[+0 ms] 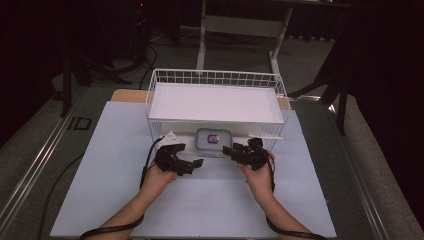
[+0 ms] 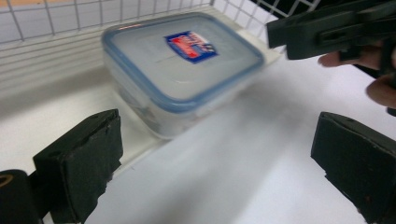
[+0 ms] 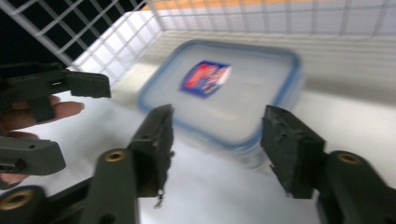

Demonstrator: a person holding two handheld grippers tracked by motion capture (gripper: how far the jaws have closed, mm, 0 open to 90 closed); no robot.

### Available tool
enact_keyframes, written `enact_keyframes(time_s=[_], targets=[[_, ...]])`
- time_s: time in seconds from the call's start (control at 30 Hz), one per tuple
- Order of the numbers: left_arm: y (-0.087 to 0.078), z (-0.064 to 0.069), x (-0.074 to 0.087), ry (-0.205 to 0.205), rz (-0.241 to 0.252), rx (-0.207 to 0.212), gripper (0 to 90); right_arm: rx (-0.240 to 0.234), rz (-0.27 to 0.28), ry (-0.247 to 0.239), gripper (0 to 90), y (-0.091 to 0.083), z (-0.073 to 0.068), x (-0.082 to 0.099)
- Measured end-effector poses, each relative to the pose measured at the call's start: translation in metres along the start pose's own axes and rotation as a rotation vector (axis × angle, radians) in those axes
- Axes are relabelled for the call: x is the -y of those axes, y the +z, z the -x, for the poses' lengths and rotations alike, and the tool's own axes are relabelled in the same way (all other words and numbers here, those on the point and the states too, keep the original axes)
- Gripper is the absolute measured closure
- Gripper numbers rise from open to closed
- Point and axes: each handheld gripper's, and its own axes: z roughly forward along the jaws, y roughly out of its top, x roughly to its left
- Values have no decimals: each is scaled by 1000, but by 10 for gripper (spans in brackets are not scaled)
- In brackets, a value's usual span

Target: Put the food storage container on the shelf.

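High view fixed overhead at the person's side, facing forward and down across the whole desk; both tool cams low, close, aimed inward from opposite sides, sharing the blue-rimmed container by the wire basket, each catching the other tool.

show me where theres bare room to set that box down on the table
The table is bare left of the left gripper, right of the right gripper, and along the near edge beside the forearms. The shelf on top of the basket is bare too. It is crowded at the basket's front, where both grippers, jaws open, flank the box.
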Motion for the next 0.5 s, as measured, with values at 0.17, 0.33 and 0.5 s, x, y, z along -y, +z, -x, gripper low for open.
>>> enact_keyframes(time_s=[0.17, 0.33, 0.5], targets=[[-14, 10, 6, 8, 1, 34, 32, -20, -14, -18, 506, -1, -12, 5], [-25, 19, 15, 4, -7, 50, 31, -36, -40, -43, 671, 3, -22, 15], [-39, 22, 26, -24, 3, 70, 29, -48, -51, -65, 812, 8, -25, 21]])
